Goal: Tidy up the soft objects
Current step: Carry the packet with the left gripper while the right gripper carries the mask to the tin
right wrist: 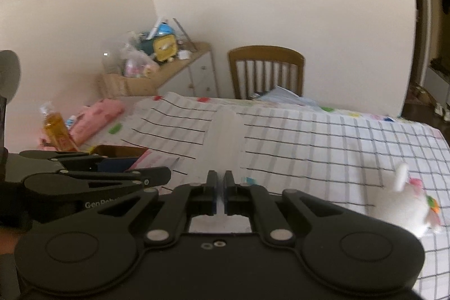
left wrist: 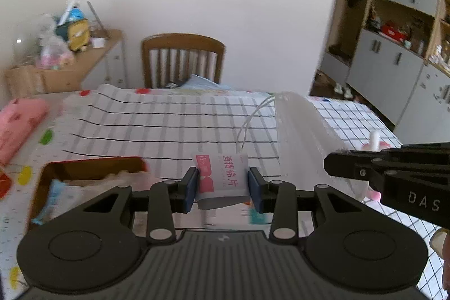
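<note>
My left tool (left wrist: pixel 222 184) pinches a wipe packet (left wrist: pixel 222 173) between its pads; my right tool (right wrist: pixel 220 194), nearly closed, grips a mesh bag (right wrist: pixel 225 137) just right of the packet. I'd steady the bag and slide the packet in gently.

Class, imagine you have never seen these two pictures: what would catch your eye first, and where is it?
First, the white and pink wipe packet pinched between the left gripper fingers, low in the middle of the left wrist view. Next, the translucent mesh bag rising from the shut right gripper over the checked tablecloth. An open red box sits at the left.
</note>
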A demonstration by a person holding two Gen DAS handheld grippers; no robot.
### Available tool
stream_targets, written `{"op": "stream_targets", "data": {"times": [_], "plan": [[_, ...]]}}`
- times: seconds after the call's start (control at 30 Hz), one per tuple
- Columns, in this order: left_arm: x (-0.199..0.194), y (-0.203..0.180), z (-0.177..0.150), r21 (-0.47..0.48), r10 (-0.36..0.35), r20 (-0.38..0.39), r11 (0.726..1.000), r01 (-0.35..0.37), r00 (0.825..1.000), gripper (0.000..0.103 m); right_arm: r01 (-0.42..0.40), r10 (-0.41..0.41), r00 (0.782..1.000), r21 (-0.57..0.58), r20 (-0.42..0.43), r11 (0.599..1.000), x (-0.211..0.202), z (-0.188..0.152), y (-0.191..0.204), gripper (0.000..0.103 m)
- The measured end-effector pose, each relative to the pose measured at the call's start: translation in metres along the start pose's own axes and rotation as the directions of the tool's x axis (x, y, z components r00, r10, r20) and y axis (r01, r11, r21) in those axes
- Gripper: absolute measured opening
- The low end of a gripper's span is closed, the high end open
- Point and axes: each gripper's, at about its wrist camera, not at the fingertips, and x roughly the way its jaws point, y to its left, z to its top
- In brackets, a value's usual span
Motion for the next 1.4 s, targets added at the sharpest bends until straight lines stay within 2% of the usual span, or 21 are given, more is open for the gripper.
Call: {"op": "stream_targets", "data": {"times": [0.4,0.7,1.07,1.4], "plan": [[-0.044,0.081,0.001,-0.069,0.114,0.041,0.991,-0.110,0.993,0.038,-0.119,0.119,0.993,-0.055,0.003,0.991,0.024,0.020,0.072,0.004],[-0.058,0.129,-0.003,-0.113,0.185,0.041,0.977,-0.179,0.982,0.038,-0.177,0.174,0.984,-0.075,-0.040,0.981,0.050,0.024,0.110,0.004],[-0.028,0.164,-0.016,-0.119,0.226,-0.034,0.966,-0.229,0.974,0.038,-0.185,0.174,0.969,-0.052,-0.177,0.981,0.101,0.014,0.127,0.004],[0.011,0.177,-0.033,-0.125,0.195,-0.108,0.970,-0.208,0.975,0.038,-0.169,0.145,0.952,-0.069,-0.268,0.983,0.139,-0.002,0.131,0.005]]}}
